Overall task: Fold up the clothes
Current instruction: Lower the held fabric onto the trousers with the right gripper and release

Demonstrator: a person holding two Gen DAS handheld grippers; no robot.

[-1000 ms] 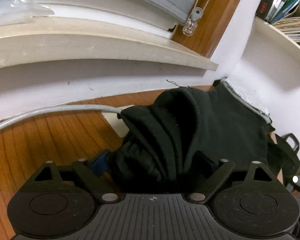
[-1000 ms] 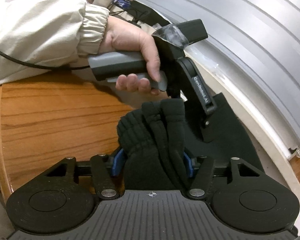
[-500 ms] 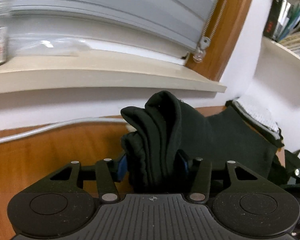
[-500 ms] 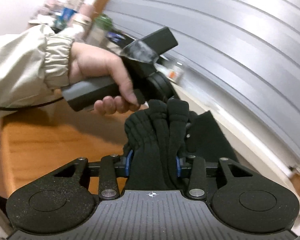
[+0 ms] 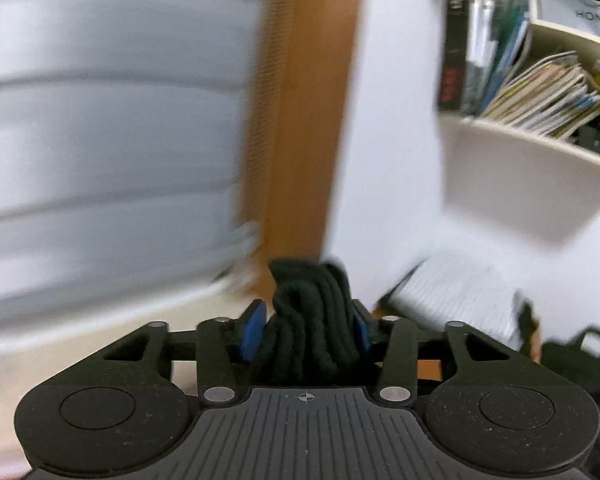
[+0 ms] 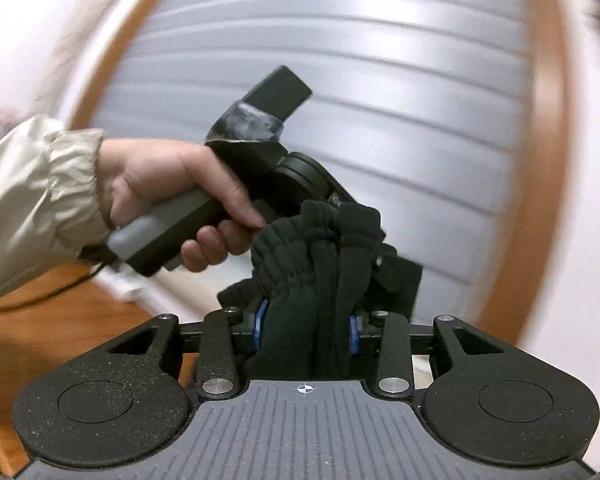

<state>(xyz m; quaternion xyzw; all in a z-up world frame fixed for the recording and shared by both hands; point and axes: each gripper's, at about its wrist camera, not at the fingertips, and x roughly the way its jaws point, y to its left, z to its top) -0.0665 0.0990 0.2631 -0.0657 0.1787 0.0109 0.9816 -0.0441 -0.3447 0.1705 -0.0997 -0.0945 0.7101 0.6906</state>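
Note:
A black knitted garment (image 5: 310, 312) is bunched in thick folds between the blue pads (image 5: 253, 330) of my left gripper (image 5: 305, 326). Those jaws are opening slightly, but the pads still press on the cloth. In the right wrist view another bunch of the same garment (image 6: 320, 248) stands between the pads of my right gripper (image 6: 307, 326), which is shut on it. Just behind that bunch, a person's hand (image 6: 160, 188) holds the left gripper's handle (image 6: 168, 232). Both grippers are up in the air and close together. The rest of the garment hangs out of sight.
A grey window blind (image 5: 100, 120) with a wooden frame (image 5: 300, 120) fills the background. On the right a white shelf (image 5: 520, 148) carries books. A pale ribbed cloth (image 5: 460, 292) and a black bag (image 5: 580, 360) lie lower right. The wooden table (image 6: 60, 320) is below left.
Both grippers have risen from the table with the black garment. The table and sill have dropped out of the left wrist view. Both views are motion-blurred.

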